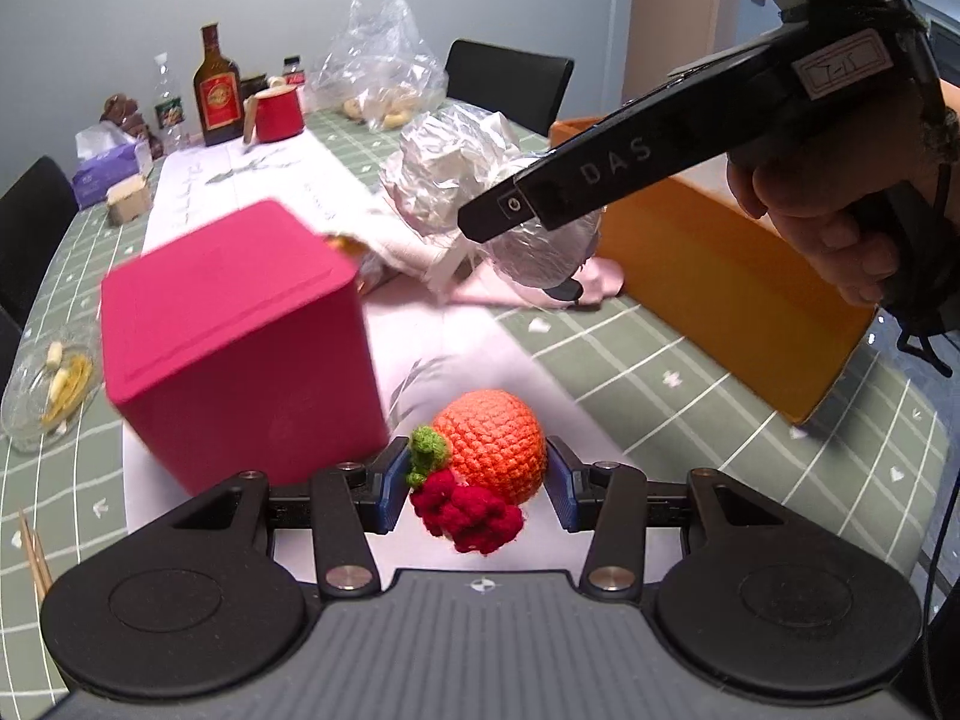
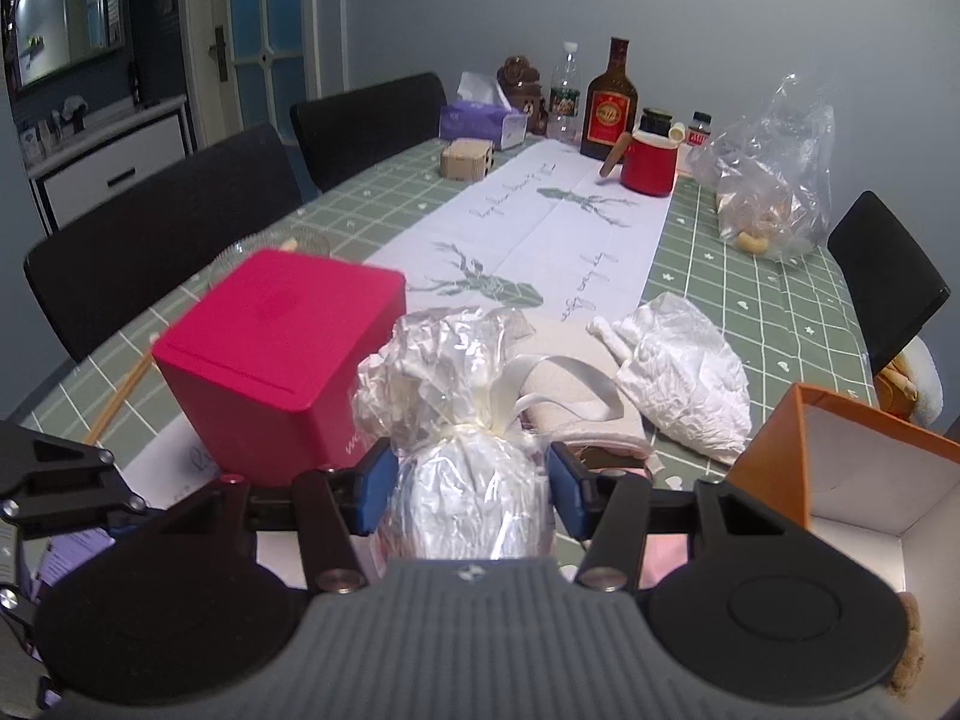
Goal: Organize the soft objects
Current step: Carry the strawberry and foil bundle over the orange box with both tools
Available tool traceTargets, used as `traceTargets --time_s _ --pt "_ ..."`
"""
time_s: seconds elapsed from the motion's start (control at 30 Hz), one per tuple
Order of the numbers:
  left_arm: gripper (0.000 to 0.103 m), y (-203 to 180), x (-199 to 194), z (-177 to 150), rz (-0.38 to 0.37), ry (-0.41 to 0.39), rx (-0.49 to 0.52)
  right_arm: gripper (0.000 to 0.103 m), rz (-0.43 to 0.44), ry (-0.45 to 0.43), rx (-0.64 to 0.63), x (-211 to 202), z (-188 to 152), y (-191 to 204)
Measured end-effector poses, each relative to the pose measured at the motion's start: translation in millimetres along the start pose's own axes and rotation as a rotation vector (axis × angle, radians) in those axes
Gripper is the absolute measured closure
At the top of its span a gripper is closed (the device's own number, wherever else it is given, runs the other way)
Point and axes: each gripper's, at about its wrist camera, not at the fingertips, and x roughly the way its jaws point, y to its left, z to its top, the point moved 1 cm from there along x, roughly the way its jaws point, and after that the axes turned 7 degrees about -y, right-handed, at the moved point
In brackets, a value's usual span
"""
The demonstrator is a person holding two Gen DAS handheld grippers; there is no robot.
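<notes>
Right wrist view: the cellophane-wrapped bundle is standing upright, ribbon-tied neck on top, clamped between the blue pads of the right hand-held gripper, clear of the bench. The open orange box is lying just to its right, so this hand is the nearer one to it. The left hand-held gripper is gripping the crocheted fruit farther off, beside the red box.

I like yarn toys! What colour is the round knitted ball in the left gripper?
The crochet ball is orange, with green and dark red bits; left wrist view shows it best.
</notes>
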Motion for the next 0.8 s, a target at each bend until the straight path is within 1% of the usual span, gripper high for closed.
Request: traceTargets --time_s 0.1,0.23,0.5,0.8 --pt "0.050 -11 -3 14 0.001 -0.027 0.034 0.050 0.000 -0.035 0.029 -16 6 -8" --pt "0.050 -21 -3 34 -0.004 -0.059 0.047 0.050 -0.008 -0.081 0.060 -39 11 -21" --pt "0.050 -49 12 80 -0.012 -0.096 0.089 0.049 -0.054 -0.148 0.138 -80 12 -64" --pt "0.050 -90 37 113 -0.051 -0.122 0.142 0.049 -0.128 -0.192 0.215 -114 5 -114"
